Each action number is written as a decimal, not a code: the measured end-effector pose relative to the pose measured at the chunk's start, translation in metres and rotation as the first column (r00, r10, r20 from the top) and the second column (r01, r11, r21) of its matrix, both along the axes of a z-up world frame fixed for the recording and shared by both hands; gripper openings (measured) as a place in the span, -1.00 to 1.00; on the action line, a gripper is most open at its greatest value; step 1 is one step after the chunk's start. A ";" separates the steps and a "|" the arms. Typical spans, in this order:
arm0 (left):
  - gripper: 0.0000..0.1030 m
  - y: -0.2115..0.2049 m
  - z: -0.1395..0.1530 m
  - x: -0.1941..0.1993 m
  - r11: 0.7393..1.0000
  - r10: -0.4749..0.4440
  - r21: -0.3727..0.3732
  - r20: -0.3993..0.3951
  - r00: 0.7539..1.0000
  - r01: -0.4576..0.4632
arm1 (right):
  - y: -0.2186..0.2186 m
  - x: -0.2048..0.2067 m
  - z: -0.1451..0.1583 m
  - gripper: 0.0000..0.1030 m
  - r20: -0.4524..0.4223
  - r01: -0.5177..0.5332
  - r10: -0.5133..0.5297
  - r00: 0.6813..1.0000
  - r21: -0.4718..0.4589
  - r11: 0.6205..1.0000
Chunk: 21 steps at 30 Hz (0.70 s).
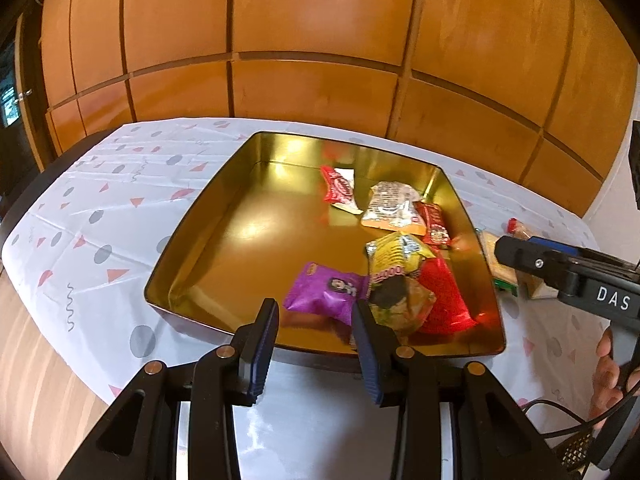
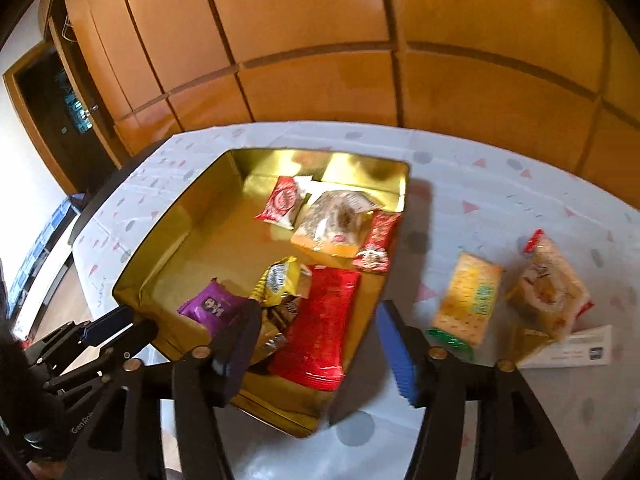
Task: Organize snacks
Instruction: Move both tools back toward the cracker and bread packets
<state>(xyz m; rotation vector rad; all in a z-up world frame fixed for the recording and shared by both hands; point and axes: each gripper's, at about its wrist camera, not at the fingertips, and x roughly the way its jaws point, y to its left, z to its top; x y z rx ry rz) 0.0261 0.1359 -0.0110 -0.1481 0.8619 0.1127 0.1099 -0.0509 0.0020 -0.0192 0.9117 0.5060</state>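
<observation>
Gold tin [image 2: 160,264] sits mid-table on a patterned cloth [image 2: 500,184]; packets fill its right half.

Large red foil pouch [image 2: 320,320] lies flat at near right, inside the tin: light, crinkly, probably slippery. Pinch a sealed edge.

Cracker pack [image 2: 466,300] and clear biscuit bag [image 2: 550,284] lie outside, right of the tin. Contents likely brittle; grip lightly across the short sides.

Purple packet [image 1: 324,294]: small, soft, puffy.

Right gripper [image 2: 316,340]: jaws apart over the pouch, holding nothing. Left gripper [image 1: 316,340]: jaws partly apart, empty, at the tin's near rim.
</observation>
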 end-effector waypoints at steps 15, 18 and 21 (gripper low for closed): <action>-0.26 -0.031 0.007 -0.001 0.995 -0.092 0.023 0.012 0.996 0.092 | -0.073 -0.004 0.013 0.45 0.061 0.135 -0.131 0.990 -0.063 0.989; -0.26 -0.036 0.008 -0.001 0.994 -0.104 0.029 0.010 0.995 0.103 | -0.089 -0.003 0.012 0.48 0.063 0.165 -0.161 0.985 -0.079 0.983; -0.26 -0.042 0.007 -0.001 0.993 -0.116 0.035 0.005 0.993 0.116 | -0.100 -0.001 0.010 0.52 0.064 0.183 -0.178 0.982 -0.091 0.979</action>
